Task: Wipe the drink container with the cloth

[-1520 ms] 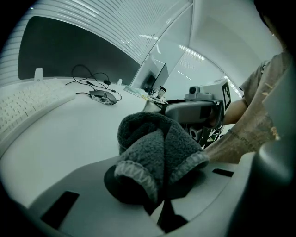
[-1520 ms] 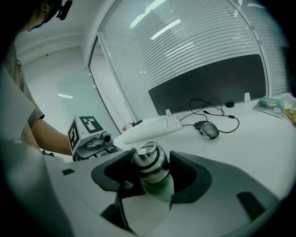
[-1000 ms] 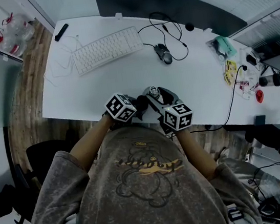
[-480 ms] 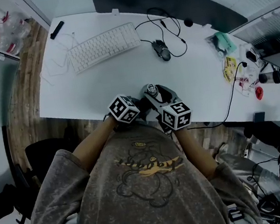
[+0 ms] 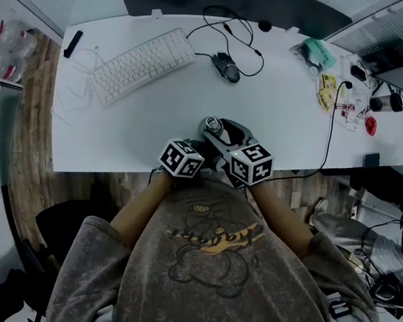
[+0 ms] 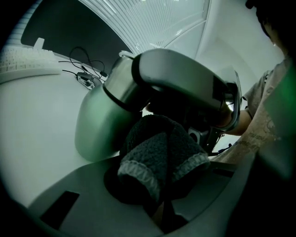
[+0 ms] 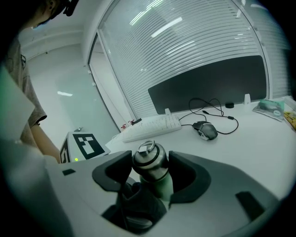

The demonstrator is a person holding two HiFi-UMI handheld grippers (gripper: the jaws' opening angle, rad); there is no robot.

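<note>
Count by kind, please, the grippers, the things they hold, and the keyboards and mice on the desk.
Grippers: 2 (left gripper, right gripper)
Bottle: 1
Cloth: 1
Keyboard: 1
Mouse: 1
Total: 6

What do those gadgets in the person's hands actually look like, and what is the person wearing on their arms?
The left gripper and right gripper are smooth grey plastic shells. The right one's two curved fingers are dark inside. Each is topped by a white cube with black square markers. The person wears a mottled grey short-sleeved T-shirt with a cartoon print; the forearms are uncovered.
</note>
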